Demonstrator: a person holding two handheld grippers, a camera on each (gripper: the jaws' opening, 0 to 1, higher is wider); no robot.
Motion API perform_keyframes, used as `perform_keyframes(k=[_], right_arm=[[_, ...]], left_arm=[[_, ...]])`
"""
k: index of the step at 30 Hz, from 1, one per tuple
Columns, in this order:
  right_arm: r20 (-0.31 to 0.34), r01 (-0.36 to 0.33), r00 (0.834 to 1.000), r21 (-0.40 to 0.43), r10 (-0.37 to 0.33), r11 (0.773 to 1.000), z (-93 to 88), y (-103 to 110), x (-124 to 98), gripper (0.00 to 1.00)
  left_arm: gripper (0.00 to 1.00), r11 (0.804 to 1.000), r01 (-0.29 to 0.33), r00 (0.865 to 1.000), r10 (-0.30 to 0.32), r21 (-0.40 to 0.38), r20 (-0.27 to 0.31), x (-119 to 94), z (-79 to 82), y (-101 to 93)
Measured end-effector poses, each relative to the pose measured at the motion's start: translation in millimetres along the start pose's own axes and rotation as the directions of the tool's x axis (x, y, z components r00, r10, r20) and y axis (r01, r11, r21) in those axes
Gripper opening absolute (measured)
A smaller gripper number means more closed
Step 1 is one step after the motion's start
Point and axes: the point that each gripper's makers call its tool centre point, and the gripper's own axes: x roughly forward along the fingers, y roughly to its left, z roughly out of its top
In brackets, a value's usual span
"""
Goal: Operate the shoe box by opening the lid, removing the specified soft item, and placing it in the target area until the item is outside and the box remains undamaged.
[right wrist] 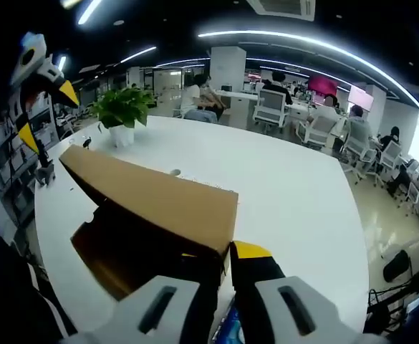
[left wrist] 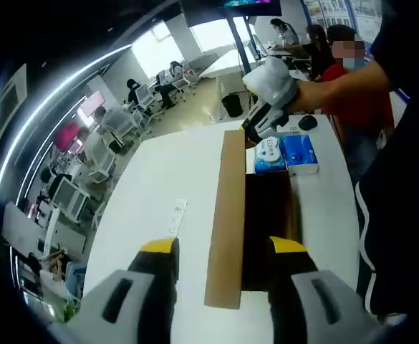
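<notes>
Right hand-held gripper (right wrist: 216, 265) pinches the raised lid (right wrist: 152, 197) — left hand-held gripper (left wrist: 223, 247) gapes, empty.

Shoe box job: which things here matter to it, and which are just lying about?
In play:
shoe box
its raised lid
right gripper, at the lid
left gripper, jaws apart

Just lying about:
blue tissue packs
potted plant
white table

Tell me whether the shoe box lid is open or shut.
Open. The lid stands raised on edge above the shoe box, whose dark interior is exposed; the right gripper is at the lid's corner. Contents cannot be made out.
</notes>
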Motion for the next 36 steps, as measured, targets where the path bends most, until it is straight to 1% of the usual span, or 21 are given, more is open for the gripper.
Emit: perform_keyframes(k=[1, 2, 3, 4, 6, 8, 11, 13, 14, 17, 18, 20, 23, 25, 27, 28, 33, 36], right_arm=[[0.000, -0.001, 1.000, -0.001, 0.001, 1.000, 0.3, 0.7, -0.6, 0.03], [-0.001, -0.003, 1.000, -0.008, 0.003, 1.000, -0.1, 1.0, -0.8, 0.03], [-0.003, -0.003, 1.000, -0.008, 0.003, 1.000, -0.8, 1.8, -1.5, 0.04], [-0.006, -0.006, 1.000, -0.009, 0.006, 1.000, -1.2, 2.3, -1.9, 0.04], [-0.009, -0.006, 1.000, -0.023, 0.006, 1.000, -1.2, 2.1, -2.4, 0.04], [-0.008, -0.008, 1.000, -0.019, 0.007, 1.000, -1.4, 2.2, -1.7, 0.04], [-0.009, -0.006, 1.000, -0.022, 0.006, 1.000, -2.0, 3.0, -2.5, 0.04], [-0.010, -0.006, 1.000, -0.024, 0.006, 1.000, -2.0, 3.1, -2.4, 0.04], [-0.010, -0.007, 1.000, -0.025, 0.007, 1.000, -2.0, 2.8, -2.2, 0.04], [-0.009, -0.010, 1.000, -0.026, 0.010, 1.000, -1.7, 3.5, -2.0, 0.04], [-0.009, -0.011, 1.000, -0.026, 0.010, 1.000, -1.8, 3.3, -2.1, 0.04], [-0.009, -0.010, 1.000, -0.027, 0.010, 1.000, -2.0, 3.1, -2.3, 0.04], [-0.010, -0.011, 1.000, -0.026, 0.011, 1.000, -2.6, 2.0, -1.8, 0.04], [-0.014, -0.016, 1.000, -0.028, 0.016, 0.999, -3.7, 3.1, -1.7, 0.04], [-0.014, -0.017, 1.000, -0.027, 0.016, 1.000, -3.8, 3.3, -1.8, 0.04], [-0.014, -0.017, 1.000, -0.026, 0.016, 1.000, -3.5, 3.5, -2.6, 0.04], [-0.016, -0.017, 1.000, -0.030, 0.016, 0.999, -4.2, 4.2, -3.1, 0.04], [-0.016, -0.018, 1.000, -0.032, 0.017, 0.999, -4.2, 3.4, -3.2, 0.04]], left_arm=[[0.48, 1.000, 0.011, 1.000, -0.011, 0.008, -0.007, 2.0, -2.2, -1.1], [0.48, 0.999, 0.037, 0.999, -0.037, 0.007, -0.029, 4.9, -5.5, -5.9], [0.48, 0.999, 0.046, 0.998, -0.045, 0.007, -0.039, 6.8, -7.0, -7.5], [0.49, 0.999, 0.046, 0.998, -0.045, 0.013, -0.039, 8.2, -7.1, -7.7], [0.48, 0.998, 0.058, 0.997, -0.056, 0.031, -0.059, 13.5, -8.9, -12.2], [0.48, 0.998, 0.064, 0.996, -0.062, 0.026, -0.063, 18.1, -11.1, -11.6], [0.47, 0.998, 0.058, 0.995, -0.055, 0.031, -0.083, 22.9, -16.3, -7.9], [0.46, 0.998, 0.058, 0.995, -0.055, 0.031, -0.085, 23.8, -15.1, -7.6], [0.46, 0.998, 0.057, 0.995, -0.055, 0.027, -0.087, 26.4, -18.2, -3.8], [0.46, 0.998, 0.050, 0.993, -0.046, 0.034, -0.107, 26.4, -18.7, -6.5], [0.45, 0.998, 0.051, 0.993, -0.046, 0.038, -0.108, 28.8, -22.4, -3.5], [0.45, 0.998, 0.052, 0.992, -0.047, 0.033, -0.113, 30.8, -25.0, -2.2], [0.44, 0.998, 0.047, 0.990, -0.041, 0.040, -0.132, 29.6, -29.4, -0.9], [0.43, 0.998, 0.045, 0.992, -0.041, 0.037, -0.122, 30.0, -30.4, 1.4], [0.43, 0.999, 0.045, 0.991, -0.041, 0.026, -0.129, 28.9, -28.8, -3.9], [0.43, 0.998, 0.051, 0.989, -0.045, 0.033, -0.141, 31.6, -33.4, -3.4], [0.43, 0.998, 0.056, 0.987, -0.049, 0.043, -0.151, 35.4, -36.7, -3.4], [0.39, 0.997, 0.057, 0.987, -0.049, 0.047, -0.154, 35.7, -36.9, -3.4]])
